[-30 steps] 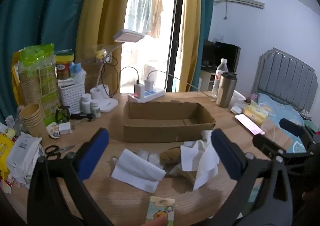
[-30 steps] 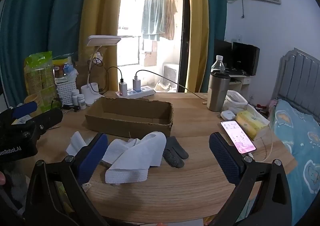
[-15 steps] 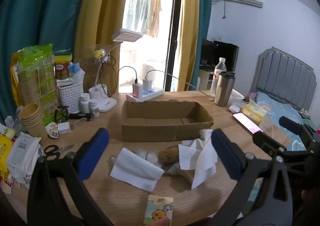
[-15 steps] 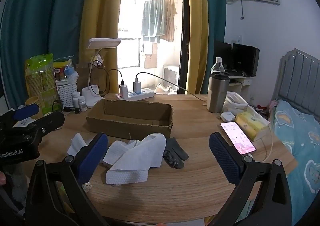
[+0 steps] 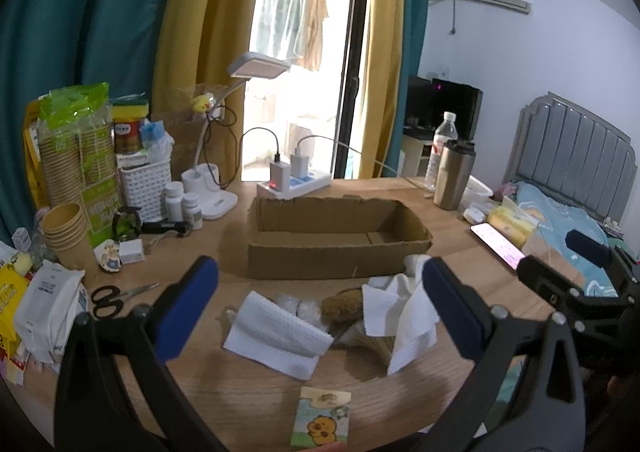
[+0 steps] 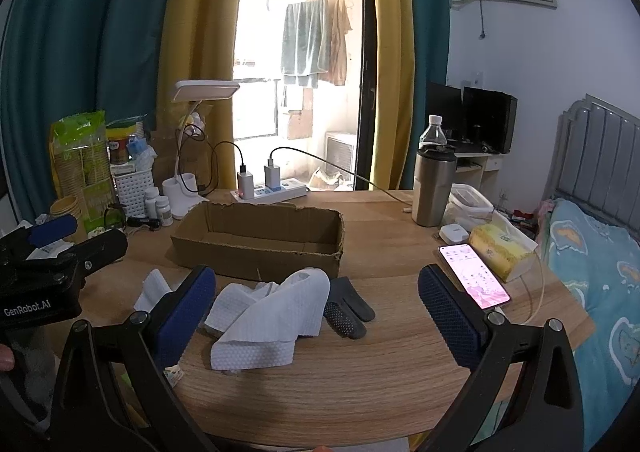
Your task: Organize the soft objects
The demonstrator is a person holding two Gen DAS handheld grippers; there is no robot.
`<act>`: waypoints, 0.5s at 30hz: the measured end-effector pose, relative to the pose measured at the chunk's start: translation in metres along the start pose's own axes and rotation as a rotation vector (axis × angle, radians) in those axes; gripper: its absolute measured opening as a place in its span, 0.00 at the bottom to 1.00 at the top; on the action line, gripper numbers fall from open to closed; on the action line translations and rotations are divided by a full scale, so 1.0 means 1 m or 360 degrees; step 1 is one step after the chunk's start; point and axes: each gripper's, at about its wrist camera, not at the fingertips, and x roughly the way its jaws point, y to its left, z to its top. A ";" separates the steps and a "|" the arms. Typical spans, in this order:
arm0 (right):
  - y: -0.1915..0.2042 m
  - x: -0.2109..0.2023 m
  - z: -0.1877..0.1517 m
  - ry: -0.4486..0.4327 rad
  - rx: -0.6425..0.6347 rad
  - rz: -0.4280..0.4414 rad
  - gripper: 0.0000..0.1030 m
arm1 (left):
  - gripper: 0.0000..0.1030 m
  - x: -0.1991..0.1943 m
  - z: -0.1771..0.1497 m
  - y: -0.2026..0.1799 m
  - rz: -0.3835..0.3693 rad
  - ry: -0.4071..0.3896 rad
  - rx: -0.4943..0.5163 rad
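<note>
A shallow cardboard box [image 5: 340, 248] [image 6: 260, 242] stands open mid-table with nothing inside that I can see. In front of it lies a heap of soft things: white cloths [image 5: 280, 336] [image 6: 272, 316], a brown fuzzy item [image 5: 342, 306], and a dark grey glove [image 6: 346, 308]. My left gripper [image 5: 320, 308] is open and hovers above the heap's left side. My right gripper [image 6: 316, 312] is open too, held above the white cloths and the glove. Neither holds anything.
Left of the box are paper cups [image 5: 66, 236], a white basket [image 5: 144, 187], pill bottles [image 5: 182, 203], scissors [image 5: 112, 298] and wipes [image 5: 48, 308]. A power strip [image 5: 294, 181] and lamp stand behind. A steel tumbler [image 6: 432, 187], phone [image 6: 474, 276] and tissue pack [image 6: 500, 252] sit right. A card [image 5: 322, 418] lies near the front edge.
Both grippers have shifted only slightly; the view of the table has barely drifted. Nothing was taken hold of or moved.
</note>
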 end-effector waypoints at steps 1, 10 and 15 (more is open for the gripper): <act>0.000 0.000 0.000 -0.0001 0.0000 0.0002 1.00 | 1.00 0.000 0.000 0.000 0.0000 -0.0001 0.0000; 0.000 -0.001 0.000 -0.0004 -0.0002 0.0004 1.00 | 1.00 -0.001 -0.003 0.004 0.0003 -0.0006 -0.0005; 0.000 -0.001 0.000 -0.0005 -0.0002 0.0006 1.00 | 1.00 -0.001 -0.003 0.004 0.0003 -0.0005 -0.0002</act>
